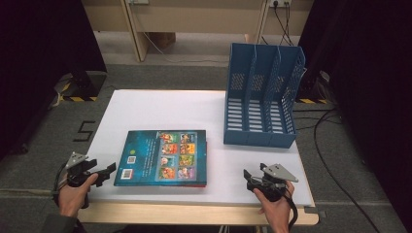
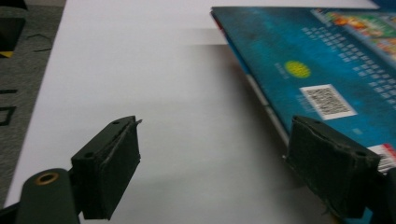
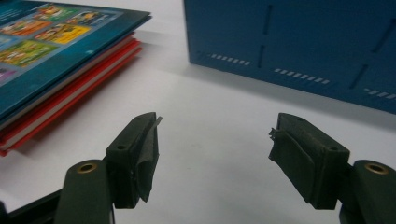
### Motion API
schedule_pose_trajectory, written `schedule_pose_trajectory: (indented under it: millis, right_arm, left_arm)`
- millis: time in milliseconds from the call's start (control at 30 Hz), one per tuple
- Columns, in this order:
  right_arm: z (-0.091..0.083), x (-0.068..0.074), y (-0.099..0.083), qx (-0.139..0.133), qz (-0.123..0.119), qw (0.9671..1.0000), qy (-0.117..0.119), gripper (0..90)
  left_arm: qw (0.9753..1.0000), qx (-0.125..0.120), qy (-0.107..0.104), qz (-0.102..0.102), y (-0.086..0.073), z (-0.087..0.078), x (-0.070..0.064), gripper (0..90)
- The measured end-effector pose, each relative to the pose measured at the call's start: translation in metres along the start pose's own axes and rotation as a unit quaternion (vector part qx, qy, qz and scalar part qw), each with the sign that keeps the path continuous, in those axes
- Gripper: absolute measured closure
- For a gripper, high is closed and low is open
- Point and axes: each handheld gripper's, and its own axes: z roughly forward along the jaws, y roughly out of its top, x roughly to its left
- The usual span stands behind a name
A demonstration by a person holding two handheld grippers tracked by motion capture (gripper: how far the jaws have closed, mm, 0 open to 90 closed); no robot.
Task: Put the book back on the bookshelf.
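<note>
The left tool [image 1: 108, 173] is held low at the near left edge of the desk [image 1: 160, 107], gripped from behind by the left hand [image 1: 73, 195], with the forearm coming in from the bottom corner. Its jaws are spread wide and pointed toward the near left corner of the books [image 1: 163, 156]; in the left gripper view one jaw is seen over bare desk and the other just at the books' edge, though contact cannot be told. The right tool [image 1: 251, 177] is held at the near right of the desk by the right hand [image 1: 276, 206], its grey plate on top and its cable trailing down past the wrist. Its jaws are likewise spread, nothing is held between them, and they are aimed across bare desk between the books and the file rack [image 1: 262, 94].

The books are laid flat in a stack at the near middle of the desk, a blue cover with small pictures uppermost and red covers beneath it. The rack, blue and slotted in three compartments, stands at the far right of the desk, well apart from the books
</note>
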Motion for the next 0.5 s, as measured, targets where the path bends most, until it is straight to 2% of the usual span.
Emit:
schedule_pose_trajectory:
  millis: [67, 100, 133, 167, 200, 233, 267, 400, 433, 467, 500]
  right_arm:
    - [0.002, 0.007, 0.0, 0.002, -0.011, 0.9999, 0.009, 31.5]
    - [0.003, 0.01, 0.001, 0.004, -0.013, 0.9998, 0.014, 31.5]
    - [0.004, 0.013, 0.001, 0.005, -0.016, 0.9997, 0.017, 31.5]
    - [0.006, 0.016, 0.001, 0.006, -0.016, 0.9996, 0.022, 31.5]
    - [0.006, 0.016, 0.001, 0.006, -0.016, 0.9996, 0.022, 31.5]
    - [0.006, 0.017, 0.001, 0.004, -0.019, 0.9995, 0.023, 31.4]
    - [0.007, 0.021, 0.002, 0.005, -0.023, 0.9993, 0.029, 30.9]
    - [0.009, 0.026, 0.004, 0.004, -0.019, 0.9991, 0.038, 30.7]
    - [0.01, 0.028, 0.004, 0.004, -0.022, 0.9989, 0.041, 30.7]
    - [0.011, 0.03, 0.004, 0.005, -0.022, 0.9988, 0.043, 30.7]
    - [0.011, 0.031, 0.005, 0.007, -0.02, 0.9986, 0.049, 30.4]
  left_arm:
    - [0.9999, -0.007, -0.008, 0.001, 0.001, -0.001, -0.002, 19.1]
    - [0.9996, -0.017, -0.022, 0.008, 0.003, -0.004, -0.009, 20.0]
    - [0.9996, -0.017, -0.022, 0.008, 0.003, -0.004, -0.009, 21.4]
    - [0.9989, -0.021, -0.038, 0.017, 0.004, -0.006, -0.015, 24.0]
    - [0.9989, -0.021, -0.038, 0.017, 0.004, -0.006, -0.015, 25.4]
    - [0.9984, -0.019, -0.048, 0.023, 0.005, -0.006, -0.019, 25.4]
    - [0.9975, -0.009, -0.064, 0.029, 0.005, -0.005, -0.024, 29.6]
    - [0.9954, 0.016, -0.089, 0.032, 0.003, -0.002, -0.033, 35.2]
    - [0.9954, 0.016, -0.089, 0.032, 0.003, -0.002, -0.033, 36.3]
    - [0.9939, 0.027, -0.1, 0.038, 0.002, -0.001, -0.037, 37.4]
    - [0.9932, 0.032, -0.102, 0.045, 0.002, -0.001, -0.039, 38.4]
